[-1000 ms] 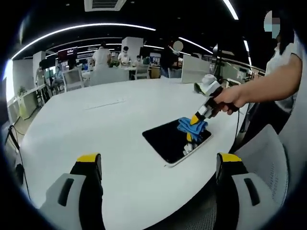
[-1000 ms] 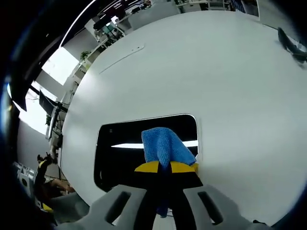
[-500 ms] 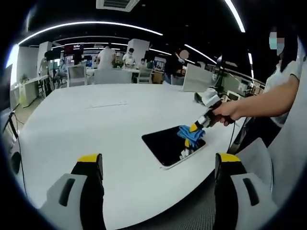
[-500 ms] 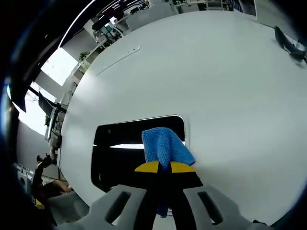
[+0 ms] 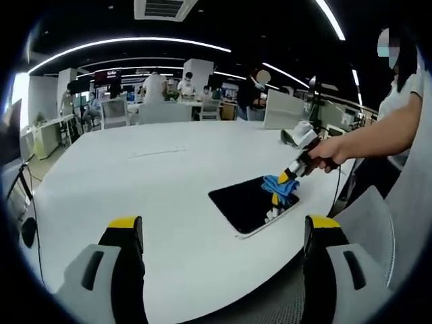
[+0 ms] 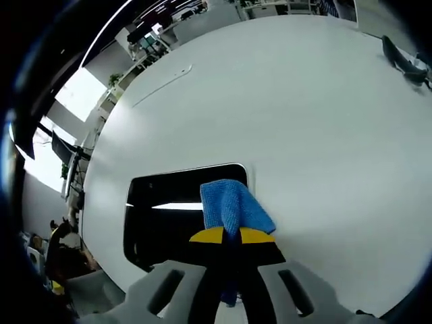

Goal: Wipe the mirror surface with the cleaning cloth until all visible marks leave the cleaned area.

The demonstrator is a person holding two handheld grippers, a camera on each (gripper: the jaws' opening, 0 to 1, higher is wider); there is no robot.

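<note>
One right hand-held gripper pinches nubbly blue cloth on glossy rounded-rectangle mirror; left hand-held gripper released.

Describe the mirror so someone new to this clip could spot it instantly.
Start from the large white table. Near its edge lies the mirror, a flat dark rectangle with rounded corners. The blue cloth clamped in the right gripper is over one end; it is the only dark slab there.

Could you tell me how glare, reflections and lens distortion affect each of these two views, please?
Left gripper view: fisheye bends the ceiling light strips into arcs; the mirror looks nearly black. Right gripper view: a bright bar reflects across the mirror beside the cloth, the window at left is blown out, and the table edge curves.
</note>
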